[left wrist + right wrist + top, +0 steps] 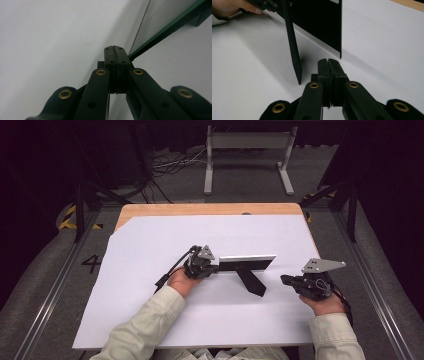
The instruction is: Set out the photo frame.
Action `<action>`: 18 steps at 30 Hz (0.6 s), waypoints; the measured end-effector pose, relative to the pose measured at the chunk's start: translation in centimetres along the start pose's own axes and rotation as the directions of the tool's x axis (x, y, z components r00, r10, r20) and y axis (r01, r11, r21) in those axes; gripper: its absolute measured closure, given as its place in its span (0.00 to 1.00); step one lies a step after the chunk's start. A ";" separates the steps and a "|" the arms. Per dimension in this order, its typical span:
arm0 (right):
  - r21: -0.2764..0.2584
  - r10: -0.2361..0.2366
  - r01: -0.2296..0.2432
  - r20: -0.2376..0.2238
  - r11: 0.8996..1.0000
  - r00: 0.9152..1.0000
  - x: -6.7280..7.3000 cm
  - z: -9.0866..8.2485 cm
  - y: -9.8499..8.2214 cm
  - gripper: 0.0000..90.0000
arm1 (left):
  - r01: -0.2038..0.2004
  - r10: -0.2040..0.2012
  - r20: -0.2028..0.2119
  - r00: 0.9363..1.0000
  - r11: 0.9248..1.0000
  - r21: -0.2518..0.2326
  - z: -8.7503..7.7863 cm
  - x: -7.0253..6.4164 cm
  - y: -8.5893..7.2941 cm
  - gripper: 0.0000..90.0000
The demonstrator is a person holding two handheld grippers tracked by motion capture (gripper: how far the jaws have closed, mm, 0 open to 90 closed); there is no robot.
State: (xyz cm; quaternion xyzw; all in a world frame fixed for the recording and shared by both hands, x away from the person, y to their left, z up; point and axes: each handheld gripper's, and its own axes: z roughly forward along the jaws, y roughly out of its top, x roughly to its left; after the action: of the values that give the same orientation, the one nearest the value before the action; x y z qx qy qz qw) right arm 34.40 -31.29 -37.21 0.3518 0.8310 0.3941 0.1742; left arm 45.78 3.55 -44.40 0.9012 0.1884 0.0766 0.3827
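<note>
A picture frame [247, 258] stands upright on the white sheet, propped by a black back leg [251, 281]. My left gripper [216, 264] is at the frame's left end, jaws shut. In the left gripper view its tips [115, 47] are pressed together with nothing between them, right beside the frame's glass face [170, 15]. My right gripper [284, 279] rests just off the frame's right end, shut and empty. From the right gripper view, its tips [327, 60] lie close to the frame's black back [317, 22] and the leg [293, 50], touching neither.
The white sheet [150, 310] covers most of a wooden table [200, 209]. A grey metal stand [247, 150] and cables [175, 162] sit on the floor beyond the far edge. Rails run along both sides of the table.
</note>
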 end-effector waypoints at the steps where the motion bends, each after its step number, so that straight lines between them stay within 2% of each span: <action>1: 0.000 0.003 -0.003 0.005 1.000 1.000 -0.1 -0.2 0.0 0.97 | -0.006 0.006 0.011 1.000 1.000 0.002 0.1 -0.3 0.1 1.00; 7: 0.002 0.012 -0.012 0.016 1.000 1.000 -0.4 -0.5 -0.1 0.97 | -0.003 0.002 0.037 0.999 1.000 0.024 0.1 -0.6 0.3 1.00; 13: 0.003 0.017 -0.017 0.025 1.000 1.000 -0.6 -0.8 -0.1 0.97 | 0.006 -0.009 0.084 0.996 0.999 0.043 0.0 -0.9 0.3 1.00; 18: 0.003 0.021 -0.021 0.027 1.000 0.999 -0.7 -0.9 -0.1 0.97 | -0.019 0.012 0.122 0.992 0.998 0.053 -0.1 -1.3 0.4 1.00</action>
State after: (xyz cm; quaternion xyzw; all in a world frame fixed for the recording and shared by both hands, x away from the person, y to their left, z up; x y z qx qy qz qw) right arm 34.32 -32.31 -36.74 0.3662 0.8254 0.3899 0.1807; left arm 44.63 2.86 -44.08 0.9156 0.1598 0.0193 0.3684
